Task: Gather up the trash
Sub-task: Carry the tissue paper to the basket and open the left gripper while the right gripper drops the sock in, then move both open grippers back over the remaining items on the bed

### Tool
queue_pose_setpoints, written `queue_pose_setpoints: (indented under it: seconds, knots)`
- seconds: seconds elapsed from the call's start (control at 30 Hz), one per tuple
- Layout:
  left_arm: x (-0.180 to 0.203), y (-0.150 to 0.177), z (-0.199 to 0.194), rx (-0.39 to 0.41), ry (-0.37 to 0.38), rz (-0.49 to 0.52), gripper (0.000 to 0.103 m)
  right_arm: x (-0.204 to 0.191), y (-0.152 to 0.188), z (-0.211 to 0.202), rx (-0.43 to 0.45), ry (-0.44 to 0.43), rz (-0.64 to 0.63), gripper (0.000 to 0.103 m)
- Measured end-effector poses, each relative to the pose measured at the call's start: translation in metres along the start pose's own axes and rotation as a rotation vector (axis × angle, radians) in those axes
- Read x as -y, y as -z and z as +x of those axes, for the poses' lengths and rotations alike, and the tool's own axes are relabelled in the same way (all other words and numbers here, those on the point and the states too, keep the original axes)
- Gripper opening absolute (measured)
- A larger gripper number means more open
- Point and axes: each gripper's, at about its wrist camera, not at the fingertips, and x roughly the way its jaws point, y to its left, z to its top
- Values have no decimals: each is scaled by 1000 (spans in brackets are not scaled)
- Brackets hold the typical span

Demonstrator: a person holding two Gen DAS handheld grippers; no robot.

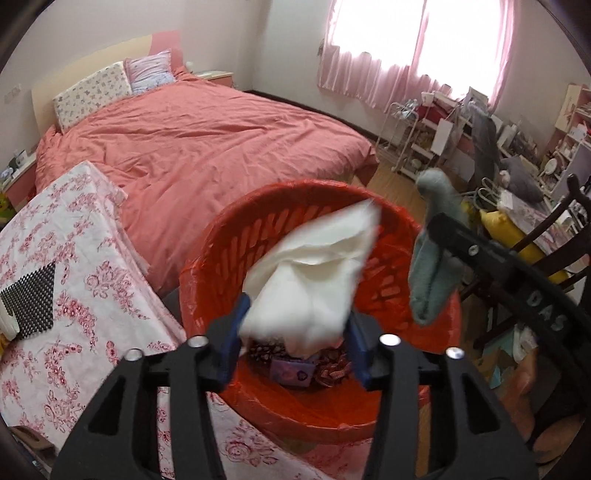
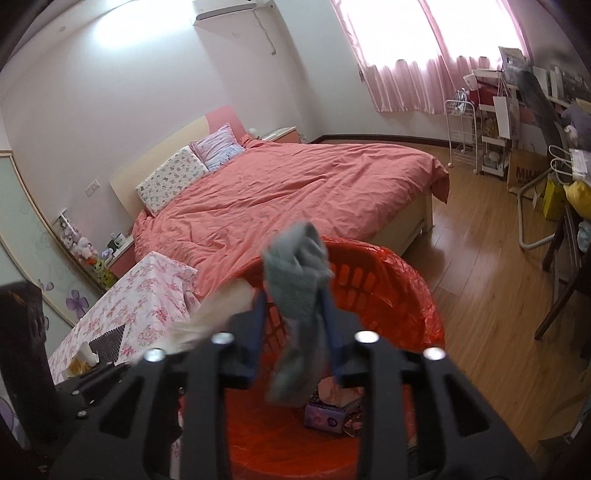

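I hold my left hand-held gripper (image 1: 295,325) clamped on a crumpled white tissue (image 1: 314,277) and my right hand-held gripper (image 2: 295,325) clamped on a grey fuzzy cloth (image 2: 299,280), both poised over the red-lined orange plastic wastebasket (image 1: 221,258) beside the floral tabletop (image 1: 74,277), so releasing them comes next.

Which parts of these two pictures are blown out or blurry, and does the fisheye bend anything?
Left wrist view: the window behind the pink curtains is blown out white, and the white tissue in the left gripper is motion-smeared. Right wrist view: the window glares too, the grey cloth in the right gripper is soft, and the wall trim bows into a curve.
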Motion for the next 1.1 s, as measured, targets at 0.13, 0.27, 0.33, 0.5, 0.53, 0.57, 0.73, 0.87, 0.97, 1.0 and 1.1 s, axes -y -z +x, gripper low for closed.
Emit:
queue_pose_setpoints:
  seconds: [0.13, 0.27, 0.33, 0.5, 0.53, 0.57, 0.73, 0.87, 0.97, 1.0, 1.1]
  knots:
    - [-7, 3, 0, -19, -17, -16, 62, 1, 1, 4, -4, 7, -7, 44]
    - [-14, 5, -5, -17, -46, -31, 64, -3, 2, 0, 8, 21, -22, 53]
    - [-19, 9, -11, -11, -69, -42, 64, -6, 3, -6, 21, 27, -37, 58]
    - [-37, 25, -41, 28, -146, -75, 69, -24, 9, -22, 52, 35, -99, 73]
    - [-43, 29, -48, 39, -169, -81, 70, -29, 11, -24, 54, 31, -113, 74]
    - [-47, 33, -54, 46, -189, -89, 70, -34, 14, -27, 54, 26, -126, 76]
    - [-84, 60, -92, 75, -282, -185, 71, -70, 32, -34, 25, -26, -201, 77]
    - [-113, 83, -121, 100, -355, -262, 74, -112, 54, -34, -21, -76, -300, 79]
    - [-138, 101, -141, 122, -428, -322, 77, -145, 72, -30, -60, -121, -376, 83]
    - [-147, 107, -147, 126, -452, -344, 77, -161, 82, -27, -82, -144, -411, 83]
    - [-172, 126, -156, 111, -492, -410, 77, -191, 102, -20, -122, -208, -466, 83]
